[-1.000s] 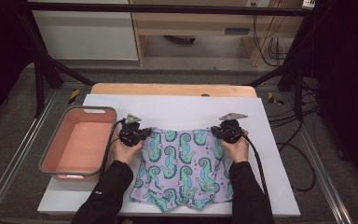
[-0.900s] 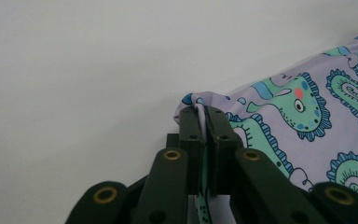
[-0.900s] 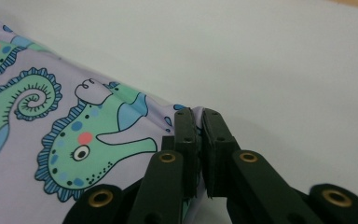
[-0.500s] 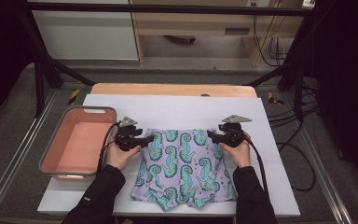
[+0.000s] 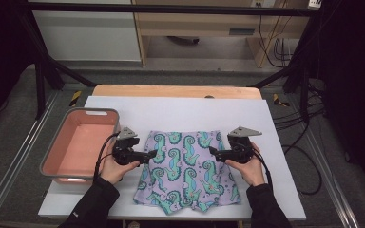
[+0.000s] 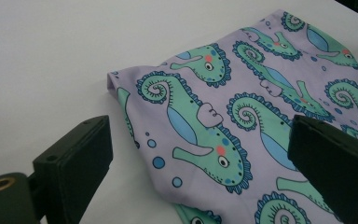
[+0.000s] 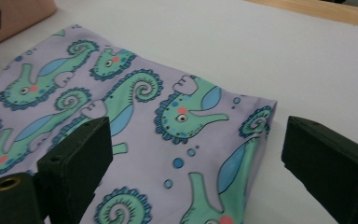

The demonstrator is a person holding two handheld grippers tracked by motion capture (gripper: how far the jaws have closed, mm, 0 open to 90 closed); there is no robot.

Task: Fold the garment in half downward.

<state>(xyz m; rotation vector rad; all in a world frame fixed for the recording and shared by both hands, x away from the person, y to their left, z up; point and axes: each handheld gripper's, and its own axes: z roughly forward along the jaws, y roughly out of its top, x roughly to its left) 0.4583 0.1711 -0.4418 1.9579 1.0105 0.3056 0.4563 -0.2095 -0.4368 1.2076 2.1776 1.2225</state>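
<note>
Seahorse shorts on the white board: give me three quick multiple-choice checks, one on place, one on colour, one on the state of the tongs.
1. Where is the pink tub relative to the seahorse shorts?
A. To their left in the high view
B. To their right in the high view
C. Under them

2. What is the base colour of the shorts' fabric?
A. Yellow
B. Lilac
C. Red

3. How do the left tongs and right tongs stand?
A. Both clamped on the waistband
B. Left clamped, right open
C. Both open, with the cloth lying flat on the white board

Answers: 1 A, the tub sits at the board's left edge, beyond the left tongs. 2 B, the cloth is lilac with green seahorses. 3 C, each gripper view shows its jaws wide apart after just opening, pressing nothing, a corner of the shorts showing between them.
</note>
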